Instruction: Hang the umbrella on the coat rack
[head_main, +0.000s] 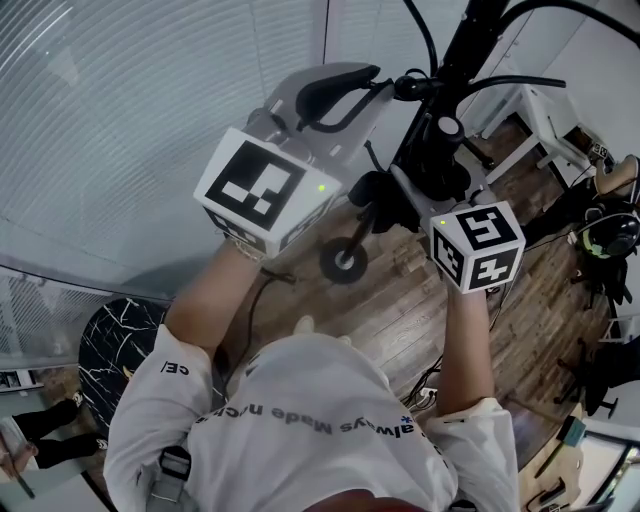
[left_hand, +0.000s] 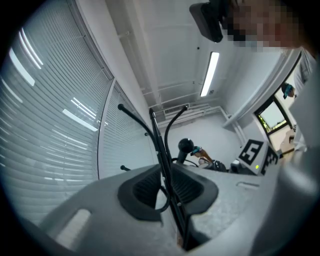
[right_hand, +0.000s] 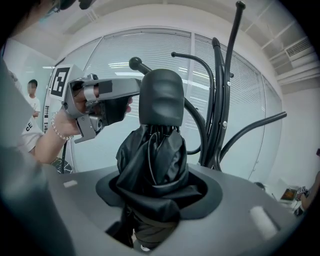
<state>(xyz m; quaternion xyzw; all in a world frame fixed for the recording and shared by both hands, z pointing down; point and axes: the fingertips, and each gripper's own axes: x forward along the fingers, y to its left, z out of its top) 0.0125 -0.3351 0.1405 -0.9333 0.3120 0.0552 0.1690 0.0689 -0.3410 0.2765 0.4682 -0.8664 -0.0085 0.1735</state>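
The person stands over a wooden floor (head_main: 400, 310) with both bare forearms raised forward and bent at the elbow, the left one reaching further out to the left. Just ahead is the black coat rack (right_hand: 218, 110), its curved arms spreading from a slim pole. The left tongs (left_hand: 167, 192) tilt upward toward a ceiling light. Their pads are drawn nearly together, leaving only a narrow slit. A thin black line and a small loop run through that slit, and I cannot tell whether anything is pinched there. The left hand (right_hand: 75, 107) wraps the grip, with a bead bracelet (right_hand: 59, 131) on the wrist. The right tongs (right_hand: 155, 197) are clamped on the umbrella (right_hand: 152, 160), a folded black one standing upright between the pads with its rounded grey end on top. It is just near of the rack's pole and beside the left tongs. Grey lettering on the white T-shirt (head_main: 330, 400) reads "always Made", and the sleeve shows "CE". Each marker cube (head_main: 265, 190) bears black-and-white squares and a small green light.
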